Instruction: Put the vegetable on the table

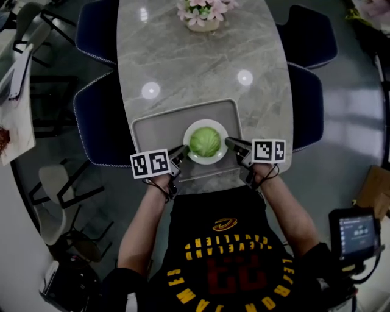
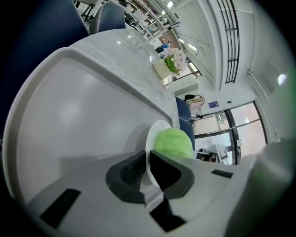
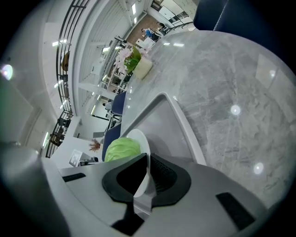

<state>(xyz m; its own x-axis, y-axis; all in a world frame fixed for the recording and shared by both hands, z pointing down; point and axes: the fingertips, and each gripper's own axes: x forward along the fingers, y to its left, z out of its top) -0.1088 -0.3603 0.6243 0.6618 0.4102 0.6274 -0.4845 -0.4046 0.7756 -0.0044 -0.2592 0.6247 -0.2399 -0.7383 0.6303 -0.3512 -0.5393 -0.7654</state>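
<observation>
A green cabbage (image 1: pixel 205 141) lies on a small white plate (image 1: pixel 206 161) over the grey tray (image 1: pixel 158 125), near the marble table's (image 1: pixel 201 67) front end. My left gripper (image 1: pixel 184 149) is shut on the plate's left rim, and my right gripper (image 1: pixel 230 143) is shut on its right rim. In the left gripper view the rim (image 2: pixel 150 139) runs between the dark pads (image 2: pixel 127 173), with the cabbage (image 2: pixel 173 142) just beyond. The right gripper view shows the same grip: the plate (image 3: pixel 143 143) edge sits in the jaws and the cabbage (image 3: pixel 121 149) lies to the left.
A pot of pink flowers (image 1: pixel 204 12) stands at the table's far end. Dark blue chairs (image 1: pixel 100 122) (image 1: pixel 308 106) line both long sides. The tray takes up the table's front end, with bare marble beyond its far rim. More chairs (image 1: pixel 61 183) stand at the left.
</observation>
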